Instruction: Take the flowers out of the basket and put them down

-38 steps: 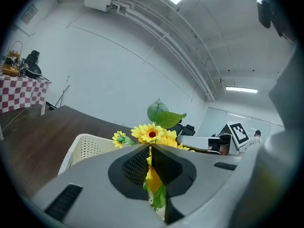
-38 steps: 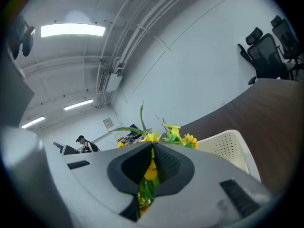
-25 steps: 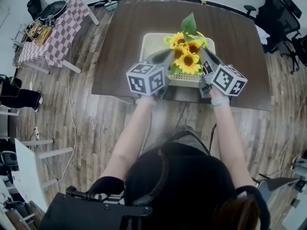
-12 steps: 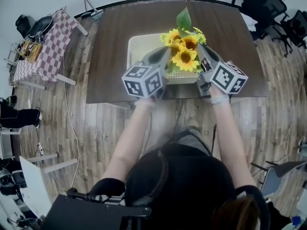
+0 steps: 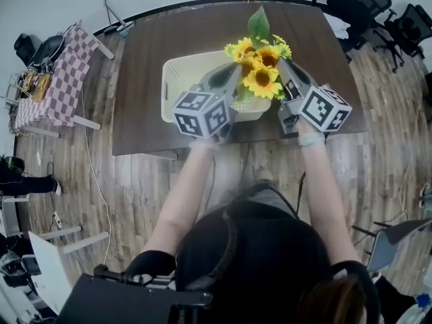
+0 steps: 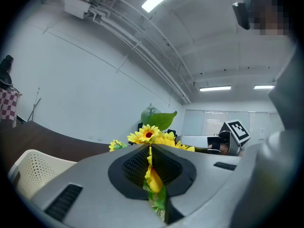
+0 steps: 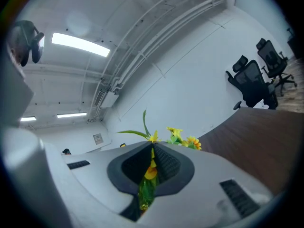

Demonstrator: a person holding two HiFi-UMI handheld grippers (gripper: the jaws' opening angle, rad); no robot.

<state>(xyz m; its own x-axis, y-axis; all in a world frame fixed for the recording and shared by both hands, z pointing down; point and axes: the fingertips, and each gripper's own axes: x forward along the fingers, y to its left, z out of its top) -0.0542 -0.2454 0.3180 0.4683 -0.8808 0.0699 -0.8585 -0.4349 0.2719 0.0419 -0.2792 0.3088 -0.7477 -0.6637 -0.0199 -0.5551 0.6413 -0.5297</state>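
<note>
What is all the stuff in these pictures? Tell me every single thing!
flowers: one bunch, yellow with green leaves, over the basket's right end
basket: one, cream, on the table
table: one, dark brown, middle
small table: one, red-and-white checked cloth, left
chairs: several, black, top right
floor: wood planks, all around
left gripper: one, grey, shut on the flowers
right gripper: one, grey, shut on the flowers
arms: two, bare, reaching to the grippers

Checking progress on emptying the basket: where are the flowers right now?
Head view, centre: the flowers are pinched between the left claw and the right claw, above the right end of the basket.
</note>
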